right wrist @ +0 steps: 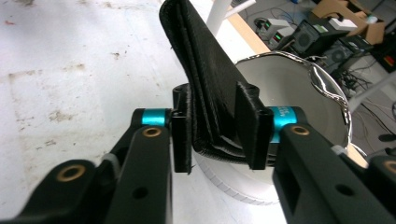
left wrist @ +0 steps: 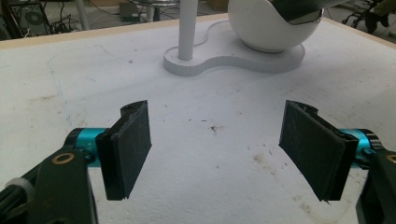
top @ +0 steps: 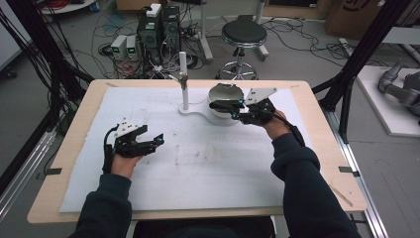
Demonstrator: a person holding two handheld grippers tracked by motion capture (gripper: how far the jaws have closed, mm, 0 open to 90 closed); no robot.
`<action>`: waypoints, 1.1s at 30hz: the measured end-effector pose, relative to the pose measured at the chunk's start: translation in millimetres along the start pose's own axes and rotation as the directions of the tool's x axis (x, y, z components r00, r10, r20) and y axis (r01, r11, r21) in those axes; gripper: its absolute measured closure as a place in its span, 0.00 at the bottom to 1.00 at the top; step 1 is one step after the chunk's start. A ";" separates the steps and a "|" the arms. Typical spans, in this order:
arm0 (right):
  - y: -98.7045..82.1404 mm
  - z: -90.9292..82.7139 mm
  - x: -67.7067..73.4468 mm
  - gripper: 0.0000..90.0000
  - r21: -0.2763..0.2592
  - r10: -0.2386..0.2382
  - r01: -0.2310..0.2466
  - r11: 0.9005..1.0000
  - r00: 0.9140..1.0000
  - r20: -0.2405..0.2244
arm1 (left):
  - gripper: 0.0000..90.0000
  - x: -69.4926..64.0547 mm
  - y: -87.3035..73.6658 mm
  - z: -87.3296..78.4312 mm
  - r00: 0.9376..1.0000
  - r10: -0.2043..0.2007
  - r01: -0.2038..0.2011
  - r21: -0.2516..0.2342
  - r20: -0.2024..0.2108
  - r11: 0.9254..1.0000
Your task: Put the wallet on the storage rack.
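Right gripper [top: 229,110] clamps a flat black folded wallet-like item [right wrist: 205,79] beside the white round bowl [top: 225,94], upper centre; long axis points away from the pads. Left gripper [top: 148,141], jaws apart, empty.

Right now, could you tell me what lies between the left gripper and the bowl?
Bare white mat, then the stand's base under the bowl, in the left gripper view.

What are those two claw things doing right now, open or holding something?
Left gripper: open, nothing between its jaws, over the white mat.
Right gripper: clamped on a folded black strap, beside the white bowl.
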State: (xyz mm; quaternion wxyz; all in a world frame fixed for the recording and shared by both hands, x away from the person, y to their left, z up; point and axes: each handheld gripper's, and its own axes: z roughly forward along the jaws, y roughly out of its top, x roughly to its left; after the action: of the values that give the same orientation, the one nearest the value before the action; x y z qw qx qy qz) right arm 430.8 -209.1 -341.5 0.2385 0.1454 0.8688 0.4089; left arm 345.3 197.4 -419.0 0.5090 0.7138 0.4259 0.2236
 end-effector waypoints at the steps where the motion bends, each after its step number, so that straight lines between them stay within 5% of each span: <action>1: -1.0 0.4 0.7 0.69 -0.015 0.014 -0.013 1.000 1.000 0.011 | 0.27 -0.2 0.1 0.1 1.000 0.001 -0.001 -0.001 0.000 1.000; 4: -3.6 1.0 0.8 0.47 -0.024 0.107 -0.107 0.994 0.994 -0.010 | 0.27 0.3 -0.1 0.2 1.000 -0.001 0.001 0.001 -0.002 1.000; 12: -9.1 -9.6 -2.5 0.36 -0.073 0.236 -0.242 0.968 0.968 -0.080 | 0.27 0.1 -0.2 0.3 1.000 0.000 0.000 0.004 -0.001 1.000; 16: -8.1 -20.4 -3.5 0.31 -0.088 0.260 -0.261 0.961 0.965 -0.024 | 0.27 0.4 0.0 -0.3 1.000 -0.002 0.002 -0.005 0.000 1.000; 21: -20.9 -45.3 -6.4 0.27 -0.092 0.321 -0.314 0.945 0.943 0.083 | 0.27 0.1 0.9 -1.5 1.000 0.007 -0.007 -0.031 0.015 1.000; 26: -50.1 -69.4 0.3 0.24 -0.056 0.343 -0.338 0.939 0.925 0.163 | 0.25 -0.8 2.7 -1.4 1.000 0.003 -0.002 -0.051 0.021 0.999; 33: -100.3 -93.5 19.2 0.24 -0.051 0.424 -0.423 0.905 0.880 0.215 | 0.24 -3.7 5.3 -1.4 0.999 0.011 -0.009 -0.066 0.034 0.998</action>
State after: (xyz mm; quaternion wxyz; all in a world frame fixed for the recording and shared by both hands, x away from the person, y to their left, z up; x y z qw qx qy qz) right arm 359.0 -322.9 -373.8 0.2386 0.3759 0.7835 0.4334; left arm 344.3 194.4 -413.1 0.5385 0.7023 0.4060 0.2277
